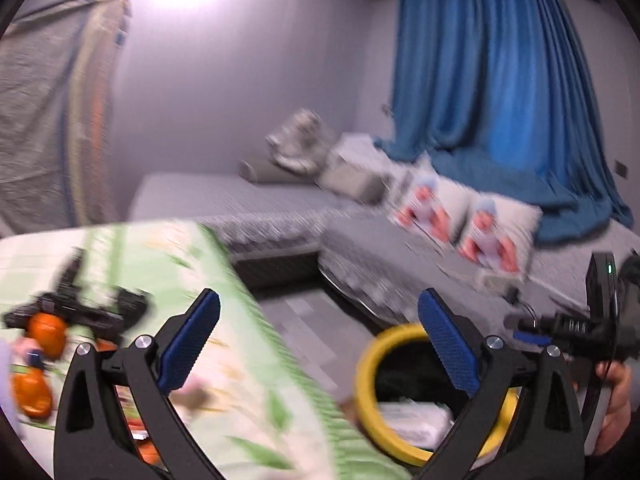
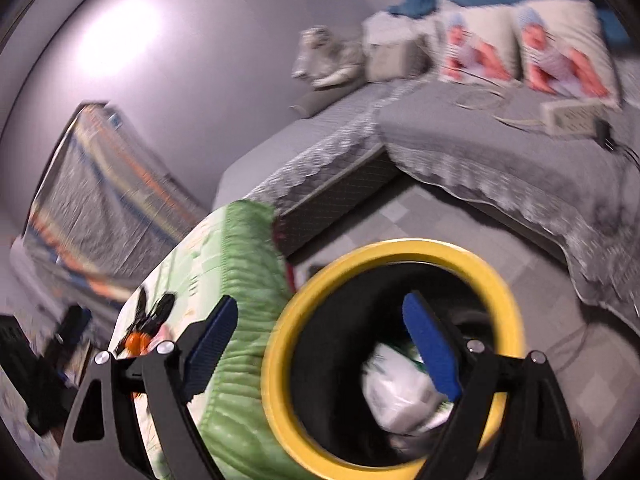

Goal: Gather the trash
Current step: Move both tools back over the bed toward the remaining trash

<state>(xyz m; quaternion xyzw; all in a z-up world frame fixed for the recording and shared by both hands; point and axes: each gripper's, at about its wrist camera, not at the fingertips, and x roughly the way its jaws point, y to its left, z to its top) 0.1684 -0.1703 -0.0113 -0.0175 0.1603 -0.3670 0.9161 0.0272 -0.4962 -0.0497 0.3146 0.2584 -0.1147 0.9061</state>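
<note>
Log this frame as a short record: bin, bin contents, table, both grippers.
bin: yellow-rimmed bin on floor beside table
bin contents: white crumpled wrapper
table: green floral cloth; blurred orange items on it
left gripper: open, empty
right gripper: open, empty, above bin
image: motion-blurred

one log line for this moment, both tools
left tool: open, empty | right tool: open, empty, above yellow-rimmed bin | bin: white trash bag inside | beside green tablecloth
</note>
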